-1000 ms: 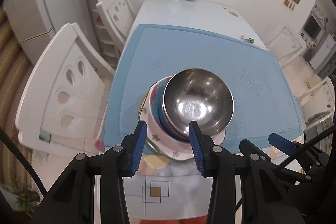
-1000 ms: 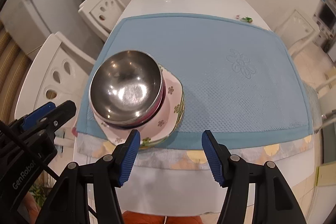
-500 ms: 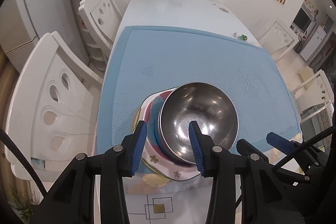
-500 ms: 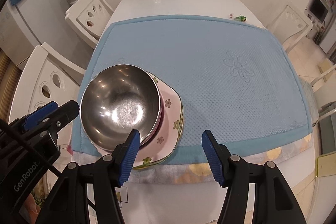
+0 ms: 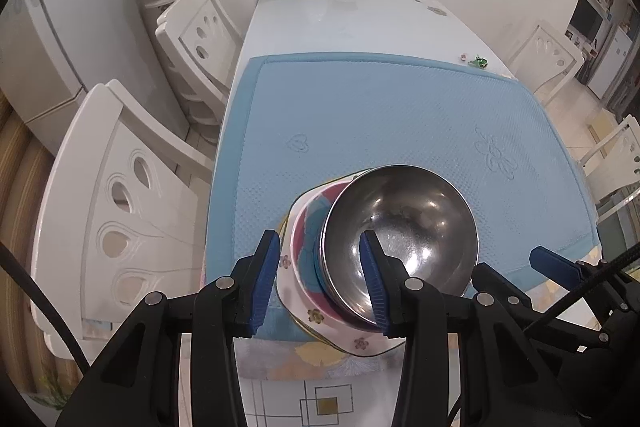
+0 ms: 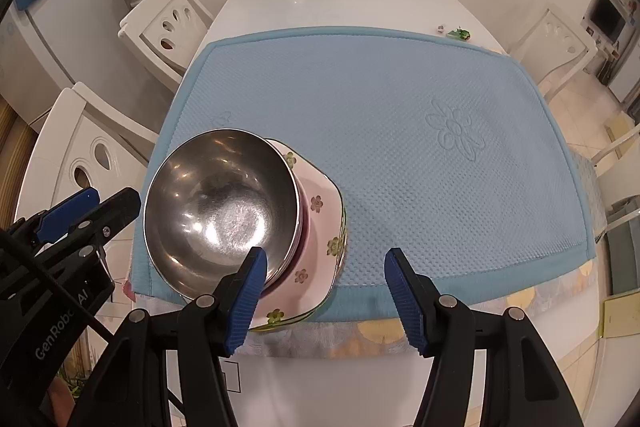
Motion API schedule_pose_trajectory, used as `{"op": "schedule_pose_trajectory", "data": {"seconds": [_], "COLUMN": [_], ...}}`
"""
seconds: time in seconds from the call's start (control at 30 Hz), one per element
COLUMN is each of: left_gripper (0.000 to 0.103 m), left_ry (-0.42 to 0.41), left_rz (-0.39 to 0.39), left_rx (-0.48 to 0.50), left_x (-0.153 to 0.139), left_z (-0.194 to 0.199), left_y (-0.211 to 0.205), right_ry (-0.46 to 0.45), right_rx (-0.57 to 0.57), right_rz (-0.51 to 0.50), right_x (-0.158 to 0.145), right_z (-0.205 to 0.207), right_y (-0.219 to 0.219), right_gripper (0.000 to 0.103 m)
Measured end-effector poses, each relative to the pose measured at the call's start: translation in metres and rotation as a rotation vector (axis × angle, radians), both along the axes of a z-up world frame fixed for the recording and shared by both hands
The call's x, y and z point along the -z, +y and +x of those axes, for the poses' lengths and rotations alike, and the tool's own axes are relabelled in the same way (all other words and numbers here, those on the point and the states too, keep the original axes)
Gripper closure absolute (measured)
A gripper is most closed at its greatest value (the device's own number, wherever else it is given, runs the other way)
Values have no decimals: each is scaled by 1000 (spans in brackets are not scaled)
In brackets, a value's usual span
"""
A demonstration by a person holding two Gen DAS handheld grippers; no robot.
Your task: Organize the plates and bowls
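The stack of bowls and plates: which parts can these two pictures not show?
- Dishes under the shiny steel bowl: only rims show in both views; their number is unclear.
- Pink floral square plate: near edge hidden by the left gripper and by the right gripper's fingers.

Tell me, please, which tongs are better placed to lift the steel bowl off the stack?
Left, probably: the left tongs are open astride the steel bowl rim, while the right tongs gape beside it.
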State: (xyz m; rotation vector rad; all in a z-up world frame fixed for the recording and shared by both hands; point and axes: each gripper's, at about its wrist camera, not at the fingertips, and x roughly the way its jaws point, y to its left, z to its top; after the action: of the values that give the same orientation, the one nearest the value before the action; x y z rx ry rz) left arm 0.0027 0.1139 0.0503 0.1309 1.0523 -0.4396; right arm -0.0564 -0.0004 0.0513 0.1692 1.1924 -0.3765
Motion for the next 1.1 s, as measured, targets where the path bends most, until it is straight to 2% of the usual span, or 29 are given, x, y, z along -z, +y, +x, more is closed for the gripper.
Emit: {"op": "schedule_pose_trajectory", "data": {"seconds": [0.17, 0.23, 0.4, 0.47, 0.53, 0.57, 1.1], "left_gripper": [64, 60, 57, 53, 43, 42, 42], "left_ry": [-37, -49, -51, -54, -61, -66, -67], "left_rz": [12, 20, 40, 47, 53, 55, 61], "left_rx": [-13, -17, -17, -22, -31, -37, -21], "left_x": [-3, -4, -3, -4, -5, -6, -8], "left_z": [0, -1, -1, -1, 0, 0, 6], "left_y": [-1, -1, -1, -1, 0, 1, -1], "right_ry": [-2, -5, -8, -7, -5, -5, -3], "right_rx": [-2, -3, -1, -2, -2, -2, 7], "right_rz": [-3, -3, -3, -2, 1, 0, -1], "right_x": [-1, -2, -2, -1, -1, -1, -1], "right_z": [0, 0, -2, -2, -2, -2, -2], "right_y": [-1, 1, 1, 1, 0, -1, -3], "right_gripper": [44, 44, 44, 44, 44, 44, 44]}}
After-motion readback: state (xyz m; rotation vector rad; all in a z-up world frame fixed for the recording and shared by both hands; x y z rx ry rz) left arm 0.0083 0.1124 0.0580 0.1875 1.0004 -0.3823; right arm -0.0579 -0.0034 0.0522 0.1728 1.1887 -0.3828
